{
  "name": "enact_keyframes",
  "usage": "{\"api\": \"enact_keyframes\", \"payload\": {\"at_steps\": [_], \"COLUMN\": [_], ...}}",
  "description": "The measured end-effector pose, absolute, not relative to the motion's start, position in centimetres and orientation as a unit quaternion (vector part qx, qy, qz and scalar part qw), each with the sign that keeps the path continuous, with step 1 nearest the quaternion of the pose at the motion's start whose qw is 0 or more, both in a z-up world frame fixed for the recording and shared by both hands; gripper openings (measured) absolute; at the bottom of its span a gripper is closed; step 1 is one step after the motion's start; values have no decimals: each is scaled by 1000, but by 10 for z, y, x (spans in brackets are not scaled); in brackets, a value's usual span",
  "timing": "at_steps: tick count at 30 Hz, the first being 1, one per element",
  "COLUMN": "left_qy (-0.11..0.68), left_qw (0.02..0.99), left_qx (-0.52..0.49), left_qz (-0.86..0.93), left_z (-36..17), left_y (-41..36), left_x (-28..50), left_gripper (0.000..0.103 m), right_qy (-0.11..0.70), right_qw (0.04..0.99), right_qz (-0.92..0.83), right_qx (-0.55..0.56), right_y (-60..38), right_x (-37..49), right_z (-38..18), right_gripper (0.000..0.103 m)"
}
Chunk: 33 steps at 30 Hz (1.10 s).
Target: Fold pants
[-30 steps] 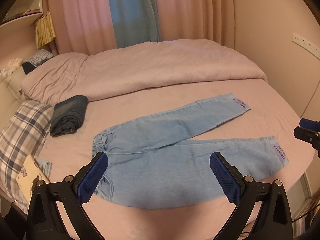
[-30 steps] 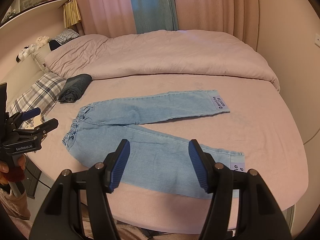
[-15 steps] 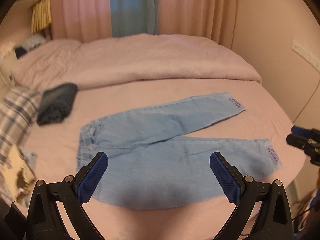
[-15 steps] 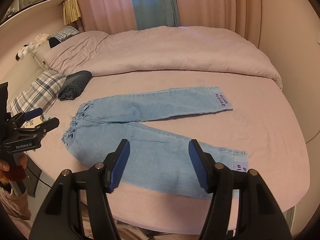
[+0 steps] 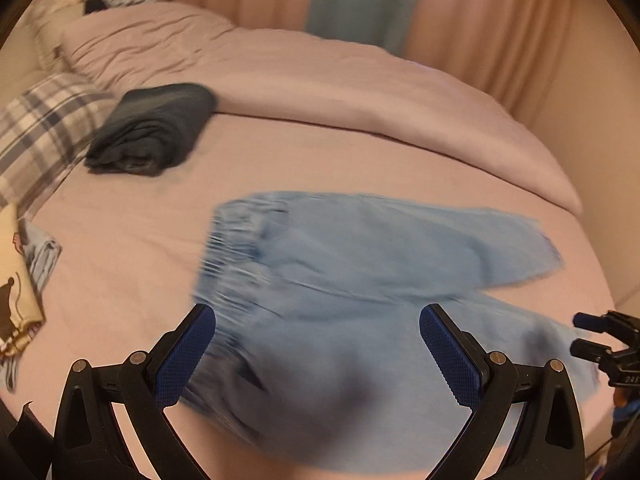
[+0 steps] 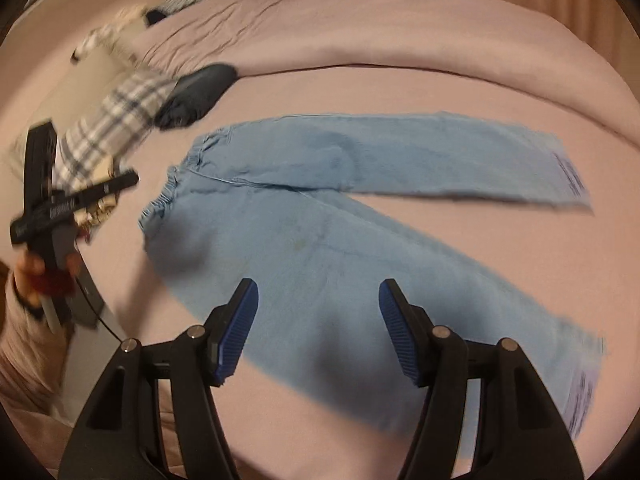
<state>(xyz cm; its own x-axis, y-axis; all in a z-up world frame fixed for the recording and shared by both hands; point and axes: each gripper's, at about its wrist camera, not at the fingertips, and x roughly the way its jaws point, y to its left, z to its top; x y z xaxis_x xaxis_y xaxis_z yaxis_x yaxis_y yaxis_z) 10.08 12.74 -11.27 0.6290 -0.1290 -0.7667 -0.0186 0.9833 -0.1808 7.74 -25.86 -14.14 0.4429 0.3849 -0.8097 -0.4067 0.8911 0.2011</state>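
I'm hovering both grippers, left (image 5: 316, 356) and right (image 6: 318, 330), jaws spread and empty, over the near leg of the pants (image 6: 320, 216). They're lying flat on the bed (image 6: 400, 92), long axis running left-right, waistband nearer my left gripper, cuffs nearer my right.

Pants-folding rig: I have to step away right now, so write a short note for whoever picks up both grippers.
Left gripper: open, empty, above the waistband end of the light blue pants.
Right gripper: open, empty, over the near leg.
Pants: flat on the pink bed, legs spread in a V, waistband toward the plaid pillow; a dark folded garment lies beyond it.
Done: nothing folded, nothing gripped.
Left: probably bring one leg onto the other, then fold lengthwise.
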Motion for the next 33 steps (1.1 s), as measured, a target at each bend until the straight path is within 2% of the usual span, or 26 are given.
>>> {"api": "enact_keyframes", "payload": {"at_steps": [5, 9, 12, 16, 20, 21, 23, 24, 25, 26, 28, 33], "left_qy": [445, 468, 492, 512, 515, 518, 516, 510, 504, 499, 486, 452], "left_qw": [888, 875, 857, 817, 796, 791, 792, 798, 802, 800, 794, 821], "left_qx": [-113, -127, -156, -267, -317, -326, -326, -321, -320, -331, -364, -348], "left_qz": [19, 11, 12, -3, -9, -9, 0, 15, 24, 28, 17, 16], "left_z": [-131, -146, -164, -188, -202, -206, -211, -211, -207, -205, -205, -185], "left_y": [171, 183, 193, 208, 203, 199, 192, 191, 190, 194, 201, 206], "left_x": [133, 125, 100, 62, 46, 46, 47, 48, 50, 50, 44, 18], "left_gripper": [102, 102, 102, 102, 100, 94, 85, 72, 43, 30, 24, 24], "right_qy": [460, 492, 505, 512, 508, 506, 499, 498, 494, 492, 498, 478], "right_qw": [845, 820, 790, 735, 687, 683, 692, 697, 704, 711, 721, 729], "right_qz": [265, 292, 346, 436, 495, 496, 469, 454, 445, 441, 430, 458], "right_qx": [-63, -22, -25, -86, -158, -176, -227, -244, -250, -240, -215, -174], "right_y": [-224, -212, -196, -167, -139, -133, -123, -119, -120, -123, -123, -131], "right_x": [143, 170, 145, 81, 30, 23, 19, 23, 28, 33, 39, 33], "right_z": [-152, -160, -172, -193, -210, -214, -225, -231, -232, -232, -225, -193], "right_gripper": [61, 64, 62, 63, 54, 51, 33, 27, 16, 10, 5, 5]}}
